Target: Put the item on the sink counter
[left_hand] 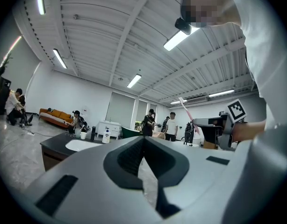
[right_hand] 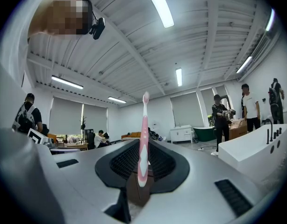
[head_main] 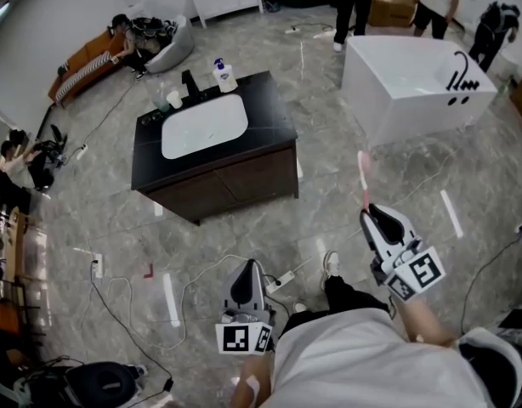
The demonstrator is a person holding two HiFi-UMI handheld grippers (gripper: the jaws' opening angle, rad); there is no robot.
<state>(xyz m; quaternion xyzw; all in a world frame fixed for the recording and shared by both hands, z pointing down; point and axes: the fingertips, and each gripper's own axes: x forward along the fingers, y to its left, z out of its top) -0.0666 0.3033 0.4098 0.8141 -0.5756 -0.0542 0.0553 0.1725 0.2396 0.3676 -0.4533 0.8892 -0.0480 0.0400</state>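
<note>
Operator: White shirt (head_main: pixel 363 364) of the person wearing the rig fills the bottom of the head view, nearest the lens. Just beyond it I log both tools over the marbled floor: left gripper (head_main: pixel 249 264) low at centre, right gripper (head_main: pixel 369 210) further out on the right.

Checker: State of each tool?

Operator: Left gripper view: jaw tips pressed together, nothing between them. Right gripper view: right gripper (right_hand: pixel 143 143) clenched on the lower handle of a pink toothbrush (right_hand: pixel 143 139). The brush stands upright out of the jaws, bristle end away from the tool.

Checker: Where is the toothbrush relative to the counter?

Operator: In the air. In the head view the toothbrush (head_main: pixel 363 177) points away from me over bare floor, between the sink counter (head_main: pixel 274 113) and a white bathtub (head_main: pixel 414 87), touching neither. It is well apart from the counter's front right corner. The left gripper view also catches it (left_hand: pixel 185 111), tilted, off to the right.

Checker: What does the counter carry?

Operator: Black top with a white basin (head_main: pixel 204 126) set in the middle. Along the far edge stand a black faucet (head_main: pixel 190 83), a white cup (head_main: pixel 174 99) just left of it, and a pump bottle (head_main: pixel 224 75) just right of it. Front edge and right edge show only black top.

Checker: Anything underfoot?

Operator: White power strip (head_main: pixel 278 281) with cables beside the left gripper, and one shoe (head_main: pixel 331 264) between the two tools.
</note>
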